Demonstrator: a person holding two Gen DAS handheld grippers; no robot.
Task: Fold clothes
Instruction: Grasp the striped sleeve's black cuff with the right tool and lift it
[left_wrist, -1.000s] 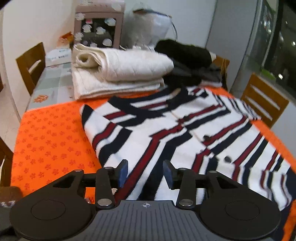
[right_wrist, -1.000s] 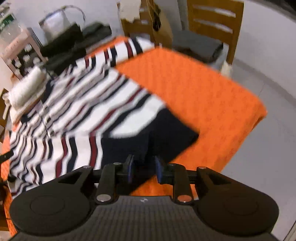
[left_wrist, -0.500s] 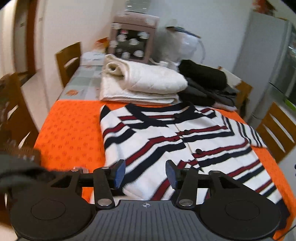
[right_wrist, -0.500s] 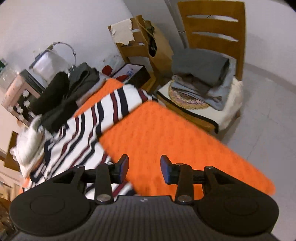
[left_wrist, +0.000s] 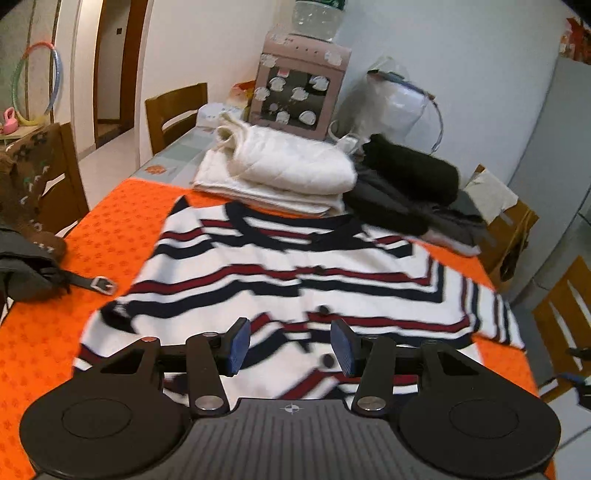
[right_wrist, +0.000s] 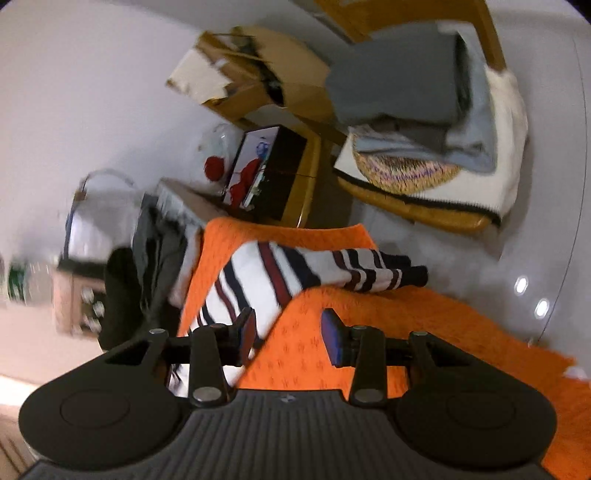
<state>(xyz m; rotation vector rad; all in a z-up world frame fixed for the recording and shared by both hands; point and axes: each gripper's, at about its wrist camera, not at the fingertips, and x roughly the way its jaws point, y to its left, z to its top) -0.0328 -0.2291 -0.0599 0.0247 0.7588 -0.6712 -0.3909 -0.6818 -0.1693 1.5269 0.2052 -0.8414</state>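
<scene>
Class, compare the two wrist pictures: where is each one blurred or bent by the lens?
Left wrist view: the striped cardigan smears slightly, the doorway edges bow from fisheye, and the left gripper stays sharp. Right wrist view: heavier motion blur smears the left side and the folded grey clothes, and the scene tilts.

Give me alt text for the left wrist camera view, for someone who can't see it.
A striped cardigan in white, navy and dark red lies spread flat on an orange tablecloth, with the open, empty left gripper above its lower edge. Behind it sit folded white quilted clothing and a dark clothes pile.
</scene>
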